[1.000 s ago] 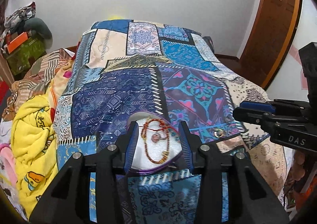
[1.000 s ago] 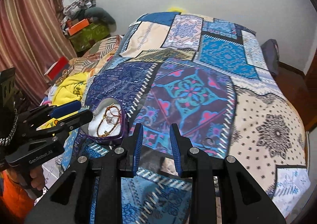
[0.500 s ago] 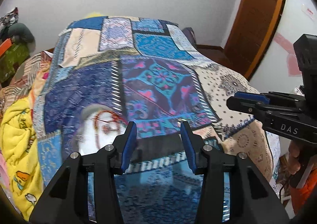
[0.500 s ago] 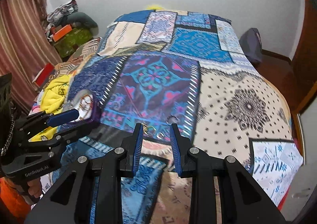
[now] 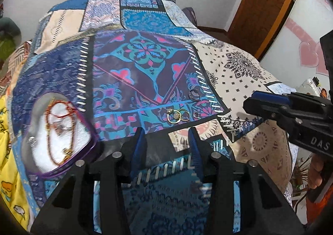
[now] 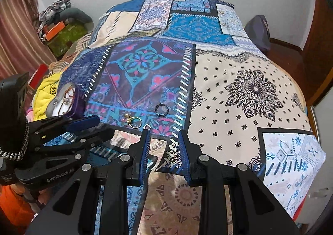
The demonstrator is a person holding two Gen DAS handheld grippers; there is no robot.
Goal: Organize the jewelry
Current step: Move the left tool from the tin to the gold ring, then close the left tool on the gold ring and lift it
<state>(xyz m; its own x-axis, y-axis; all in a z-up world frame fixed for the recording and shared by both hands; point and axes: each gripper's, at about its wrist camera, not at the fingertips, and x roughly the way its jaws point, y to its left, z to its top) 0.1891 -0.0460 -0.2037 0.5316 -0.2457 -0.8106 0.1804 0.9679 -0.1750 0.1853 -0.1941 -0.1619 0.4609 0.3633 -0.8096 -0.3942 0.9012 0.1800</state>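
Rings lie loose on the patchwork bedspread, directly ahead of the left gripper, just beyond its spread, empty fingers. The right gripper, also spread and empty, has them ahead and to its left, a small silver ring at its left fingertip. The purple jewelry box holding a necklace sits off to the left gripper's left, so that hand seems better placed to carry them over.
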